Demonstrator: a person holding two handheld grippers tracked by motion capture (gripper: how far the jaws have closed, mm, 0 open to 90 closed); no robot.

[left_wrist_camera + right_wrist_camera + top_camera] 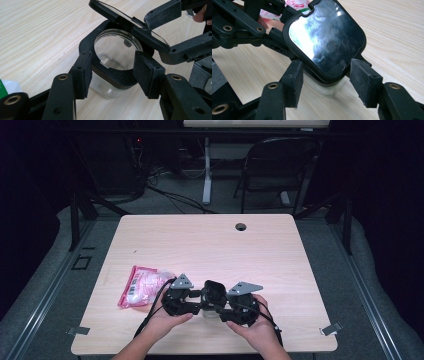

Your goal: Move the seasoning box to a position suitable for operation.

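A clear jar [110, 75] with a black collar stands on the table [210, 245] near its front edge, its hinged black lid [325, 37] tipped up. The left gripper [112, 72] has its fingers apart on either side of the collar. The right gripper [325, 85] flanks the lid; I cannot tell whether its fingers press. A pink packet [142, 285] lies just to the left

No text, brand or number can be read anywhere. The pink packet [142, 286] on the table carries a white label with what looks like a barcode, too small to make out, and its printing in the right gripper view is blurred beyond reading
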